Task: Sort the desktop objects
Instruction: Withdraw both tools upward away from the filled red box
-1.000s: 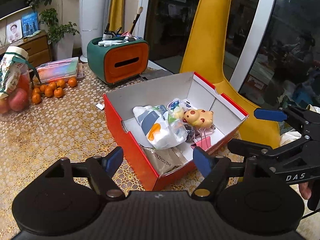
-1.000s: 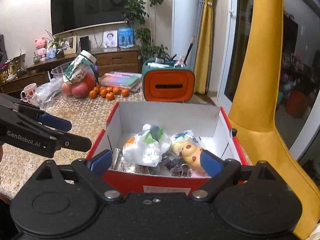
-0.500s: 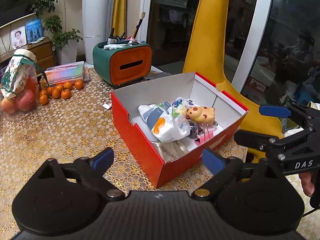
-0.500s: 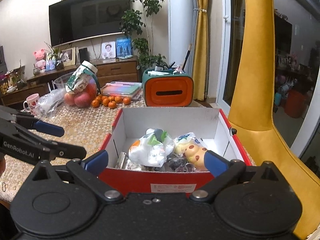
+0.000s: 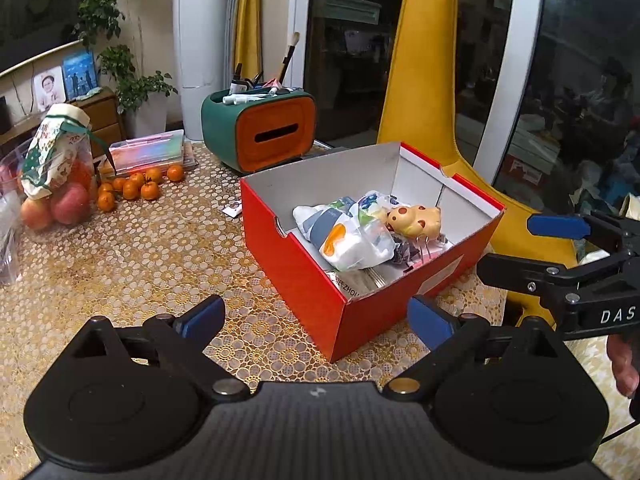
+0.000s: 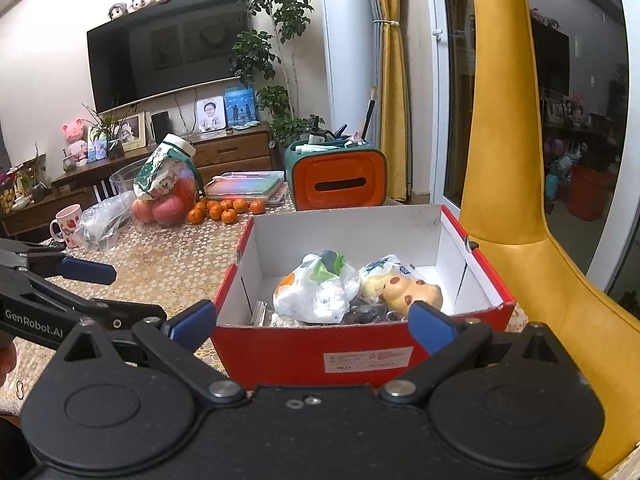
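Currently | left gripper (image 5: 314,316) and right gripper (image 6: 312,322) held wide, empty | red box (image 6: 360,356) could be knocked if approached low

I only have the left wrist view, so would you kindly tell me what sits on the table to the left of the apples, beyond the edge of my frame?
Observer: A pink mug stands on the table there, past a crumpled clear bag that lies between it and the apples.
Operator: Thank you. Is the mug upright or tipped over?
Observer: It is upright, with its handle pointing away from the apples.
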A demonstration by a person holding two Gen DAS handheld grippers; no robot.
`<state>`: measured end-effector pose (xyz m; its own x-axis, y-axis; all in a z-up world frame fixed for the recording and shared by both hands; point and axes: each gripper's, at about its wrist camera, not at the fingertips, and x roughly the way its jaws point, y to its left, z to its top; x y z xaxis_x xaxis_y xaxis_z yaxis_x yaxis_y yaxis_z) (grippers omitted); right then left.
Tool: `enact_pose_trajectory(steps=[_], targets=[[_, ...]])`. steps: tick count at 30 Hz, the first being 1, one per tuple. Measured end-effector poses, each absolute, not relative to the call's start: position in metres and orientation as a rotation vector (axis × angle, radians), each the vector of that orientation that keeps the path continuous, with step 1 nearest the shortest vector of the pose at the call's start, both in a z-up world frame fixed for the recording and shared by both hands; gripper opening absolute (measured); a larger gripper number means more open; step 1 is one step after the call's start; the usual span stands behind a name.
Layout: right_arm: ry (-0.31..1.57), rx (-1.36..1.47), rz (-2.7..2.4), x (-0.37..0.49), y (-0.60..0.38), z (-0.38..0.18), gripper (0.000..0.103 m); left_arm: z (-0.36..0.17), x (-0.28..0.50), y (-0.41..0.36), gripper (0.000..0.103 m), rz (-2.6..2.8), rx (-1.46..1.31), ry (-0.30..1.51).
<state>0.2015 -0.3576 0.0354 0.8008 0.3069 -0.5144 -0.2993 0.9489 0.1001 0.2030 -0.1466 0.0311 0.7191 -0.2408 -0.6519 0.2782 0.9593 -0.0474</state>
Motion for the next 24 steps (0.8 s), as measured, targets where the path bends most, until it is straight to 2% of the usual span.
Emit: enact_pose_trajectory(steps=[24], targets=[[0.582, 0.062, 0.287, 0.185, -0.349, 0.022, 0.102, 0.018, 0.186, -0.136, 0.098, -0.252, 0.076, 0.735]])
